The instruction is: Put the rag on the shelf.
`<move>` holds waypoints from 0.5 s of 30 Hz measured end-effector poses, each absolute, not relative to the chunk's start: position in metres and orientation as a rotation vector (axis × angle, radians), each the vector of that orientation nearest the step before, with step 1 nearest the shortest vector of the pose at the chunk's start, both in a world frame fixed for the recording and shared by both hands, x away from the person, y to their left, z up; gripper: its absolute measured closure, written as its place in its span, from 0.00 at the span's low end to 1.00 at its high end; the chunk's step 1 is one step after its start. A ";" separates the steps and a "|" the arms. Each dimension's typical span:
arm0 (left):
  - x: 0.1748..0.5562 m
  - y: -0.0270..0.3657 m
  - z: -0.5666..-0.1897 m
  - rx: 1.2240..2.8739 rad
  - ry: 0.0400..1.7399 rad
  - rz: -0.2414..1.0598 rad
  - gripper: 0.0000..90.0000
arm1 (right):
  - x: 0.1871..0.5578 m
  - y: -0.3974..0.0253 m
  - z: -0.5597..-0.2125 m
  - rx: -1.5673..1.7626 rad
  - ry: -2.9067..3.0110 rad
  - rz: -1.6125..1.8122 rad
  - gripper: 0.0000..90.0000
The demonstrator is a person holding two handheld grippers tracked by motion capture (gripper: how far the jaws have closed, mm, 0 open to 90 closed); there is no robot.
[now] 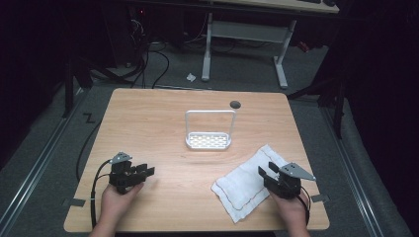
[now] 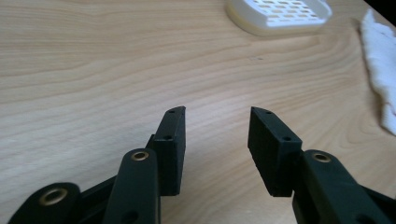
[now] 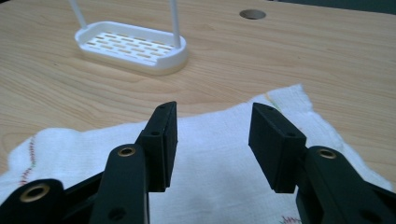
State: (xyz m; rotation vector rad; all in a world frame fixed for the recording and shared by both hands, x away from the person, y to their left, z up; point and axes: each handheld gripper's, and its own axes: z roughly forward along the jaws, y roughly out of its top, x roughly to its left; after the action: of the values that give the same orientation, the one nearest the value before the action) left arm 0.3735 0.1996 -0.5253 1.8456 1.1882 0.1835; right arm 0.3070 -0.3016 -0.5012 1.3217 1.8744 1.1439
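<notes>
Hovering our right gripper (image 1: 273, 174) with jaws apart and empty over the white crumpled cloth with red stitching (image 1: 245, 183), near the surface's right front, we should lower squarely and pinch 1 edge. Our left gripper (image 1: 142, 172) waits open, holding nothing.

Cloth (image 1: 248, 183): I see white, with a thin red stitched line near the edge.
Rack (image 1: 208, 140): white, slotted base, white wire handle.
Table (image 1: 148, 128): light wood grain; one dark round hole (image 1: 235, 104).
Grippers, left (image 1: 143, 172) and right (image 1: 267, 173): I note black jaws, brass rivets.
</notes>
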 end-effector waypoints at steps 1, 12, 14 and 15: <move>0.375 0.200 -0.526 1.844 1.187 0.198 0.63 | 0.307 -0.305 -0.503 1.334 1.874 1.154 0.57; 0.377 0.188 -0.526 1.854 1.159 0.187 0.62 | 0.297 -0.340 -0.512 1.447 1.858 1.059 0.62; 0.376 0.185 -0.525 1.867 1.153 0.212 0.62 | 0.298 -0.348 -0.516 1.484 1.837 0.986 0.88; 0.376 0.185 -0.525 1.867 1.153 0.212 0.62 | 0.298 -0.348 -0.516 1.484 1.837 0.986 0.88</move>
State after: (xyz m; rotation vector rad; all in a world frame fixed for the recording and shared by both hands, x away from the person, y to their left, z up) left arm 0.3760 0.1850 -0.5248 1.8669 1.1532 0.2119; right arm 0.2980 -0.3477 -0.5159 1.4842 1.8372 0.9862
